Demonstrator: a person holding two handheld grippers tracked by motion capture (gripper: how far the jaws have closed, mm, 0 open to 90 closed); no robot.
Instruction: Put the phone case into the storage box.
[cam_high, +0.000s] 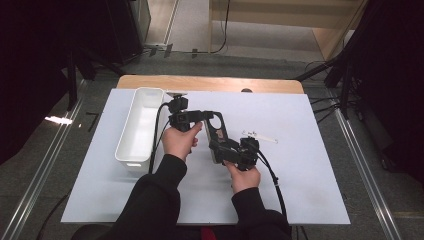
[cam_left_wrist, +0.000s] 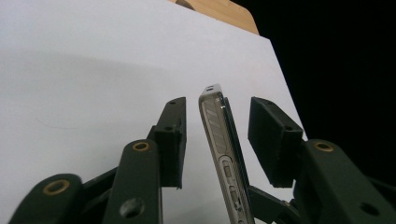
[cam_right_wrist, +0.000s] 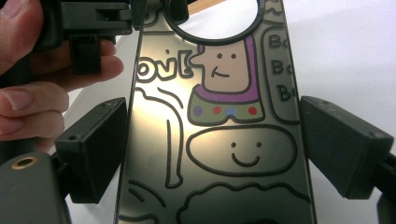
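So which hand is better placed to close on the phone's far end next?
Left, probably. The left gripper already straddles the thin edge of the phone, with a gap on each side. The right gripper is shut across the phone's width, steadying it.

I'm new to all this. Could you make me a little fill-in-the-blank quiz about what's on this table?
1. The right gripper grips a ____ with cartoon drawings on its back, across its width.
2. The phone stands edge-on between the jaws of the left gripper, which touch neither side, so those jaws are ____ (open or shut).
3. The bin beside the person's left hand is coloured ____.

Missing words: phone; open; white.
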